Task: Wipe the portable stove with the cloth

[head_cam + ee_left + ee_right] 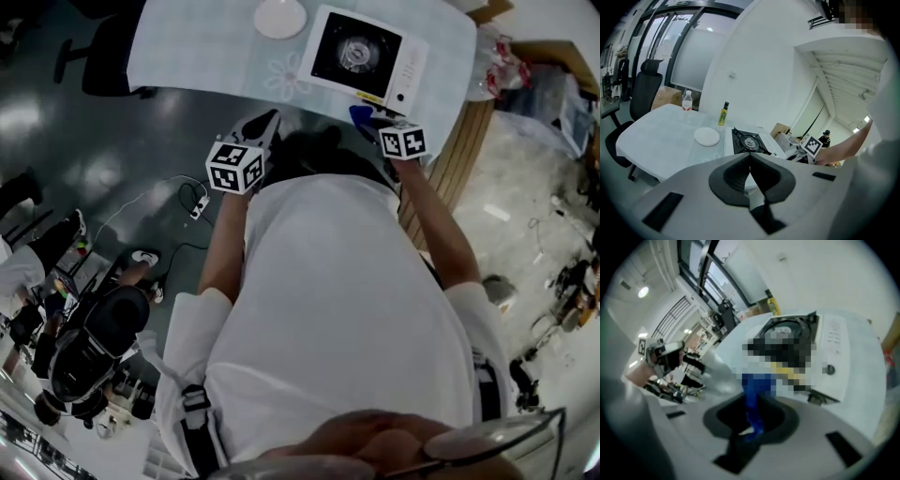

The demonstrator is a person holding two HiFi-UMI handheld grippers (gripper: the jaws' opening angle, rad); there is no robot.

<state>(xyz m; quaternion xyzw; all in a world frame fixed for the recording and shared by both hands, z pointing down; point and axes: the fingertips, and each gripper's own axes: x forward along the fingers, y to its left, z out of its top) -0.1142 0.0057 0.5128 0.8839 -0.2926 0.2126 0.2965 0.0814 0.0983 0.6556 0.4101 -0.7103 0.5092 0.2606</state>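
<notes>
The portable stove (364,58) is white with a black burner top and sits on the white table (197,52). It also shows in the left gripper view (751,142) and the right gripper view (820,345). My right gripper (367,116) is shut on a blue cloth (753,404), held just short of the stove's front edge; the cloth (359,114) shows as a blue patch there. My left gripper (265,126) is shut with nothing in it, near the table's front edge, left of the stove. In its own view the left gripper (751,168) points at the stove.
A white plate (279,17) lies left of the stove; the plate (707,136) has a small yellow bottle (723,114) and a water bottle (686,102) behind it. An office chair (644,91) stands at the table's far side. A wooden edge (461,150) runs on the right.
</notes>
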